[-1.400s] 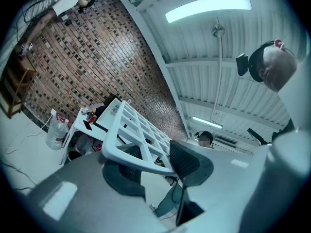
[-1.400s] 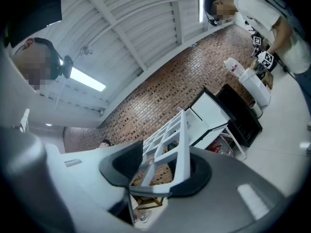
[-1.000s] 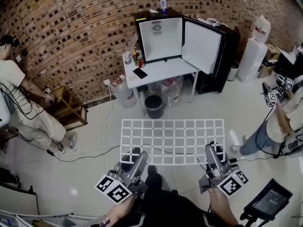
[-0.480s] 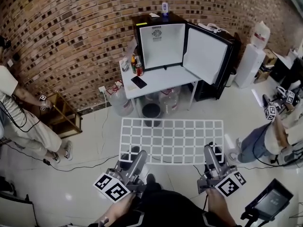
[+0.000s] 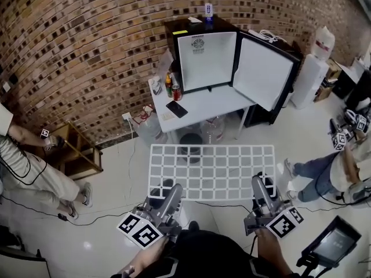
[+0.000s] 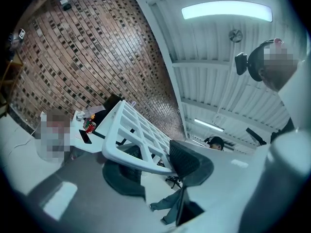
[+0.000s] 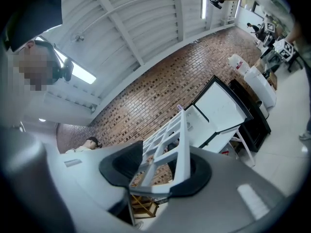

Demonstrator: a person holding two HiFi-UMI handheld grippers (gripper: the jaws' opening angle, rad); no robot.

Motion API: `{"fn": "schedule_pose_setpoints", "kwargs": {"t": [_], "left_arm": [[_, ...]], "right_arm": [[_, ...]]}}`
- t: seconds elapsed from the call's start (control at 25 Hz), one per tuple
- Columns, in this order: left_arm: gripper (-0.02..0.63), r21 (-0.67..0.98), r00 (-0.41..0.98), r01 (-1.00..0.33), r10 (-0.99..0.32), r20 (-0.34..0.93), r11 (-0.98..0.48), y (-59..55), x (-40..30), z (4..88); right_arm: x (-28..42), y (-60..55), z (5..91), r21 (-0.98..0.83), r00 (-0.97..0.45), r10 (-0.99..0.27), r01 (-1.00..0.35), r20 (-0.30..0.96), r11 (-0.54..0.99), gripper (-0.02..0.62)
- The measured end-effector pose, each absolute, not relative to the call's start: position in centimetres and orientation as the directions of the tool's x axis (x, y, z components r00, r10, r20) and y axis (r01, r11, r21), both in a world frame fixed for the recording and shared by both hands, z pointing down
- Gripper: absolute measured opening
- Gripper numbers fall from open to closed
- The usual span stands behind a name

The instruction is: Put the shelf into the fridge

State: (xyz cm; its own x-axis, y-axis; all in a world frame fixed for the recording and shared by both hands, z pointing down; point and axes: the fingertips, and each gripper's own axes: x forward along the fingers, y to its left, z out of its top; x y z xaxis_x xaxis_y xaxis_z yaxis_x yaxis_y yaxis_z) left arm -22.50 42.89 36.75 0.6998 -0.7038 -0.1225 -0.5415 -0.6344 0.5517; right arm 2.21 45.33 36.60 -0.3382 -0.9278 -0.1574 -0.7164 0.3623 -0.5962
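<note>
A white grid shelf (image 5: pixel 211 171) hangs level above the floor, held at its two near corners. My left gripper (image 5: pixel 164 193) is shut on the near left corner, my right gripper (image 5: pixel 262 185) on the near right corner. In the left gripper view the shelf (image 6: pixel 131 130) runs out from between the dark pads of that gripper (image 6: pixel 155 164). The right gripper view has the shelf's edge (image 7: pixel 170 140) clamped in that gripper (image 7: pixel 155 171). Ahead, the small fridge (image 5: pixel 207 59) stands on a white table (image 5: pixel 203 106), its door (image 5: pixel 264 74) swung open to the right and its white inside bare.
Cans and bottles (image 5: pixel 173 87) and a phone (image 5: pixel 177 109) lie on the table's left part. A black bin (image 5: pixel 189 141) and water jugs (image 5: pixel 214 126) sit under it. A person (image 5: pixel 29 167) stands at the left by a wooden stool (image 5: pixel 75 149), another person (image 5: pixel 324 167) at the right. A cable crosses the floor.
Both grippers have carried the shelf forward together; the table and fridge now sit lower and larger in the head view. The person at the left has slid toward the frame's edge.
</note>
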Motion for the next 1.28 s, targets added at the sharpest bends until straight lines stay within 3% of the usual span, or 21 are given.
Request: {"fn": "schedule_pose_setpoints", "kwargs": {"t": [0.76,1.28], "left_arm": [[0.149,0.599,0.723,-0.512,-0.685,-0.087,-0.616,31.9,-23.7,39.2],[0.149,0.569,0.671,-0.573,-0.737,-0.087,-0.589,23.6,-19.6,37.9]], "right_arm": [[0.8,35.1,38.0,-0.597,-0.303,-0.949,-0.747,-0.084,0.292,0.170],[3.6,24.7,35.5,-0.665,-0.368,-0.921,-0.658,-0.126,0.354,0.170]]}}
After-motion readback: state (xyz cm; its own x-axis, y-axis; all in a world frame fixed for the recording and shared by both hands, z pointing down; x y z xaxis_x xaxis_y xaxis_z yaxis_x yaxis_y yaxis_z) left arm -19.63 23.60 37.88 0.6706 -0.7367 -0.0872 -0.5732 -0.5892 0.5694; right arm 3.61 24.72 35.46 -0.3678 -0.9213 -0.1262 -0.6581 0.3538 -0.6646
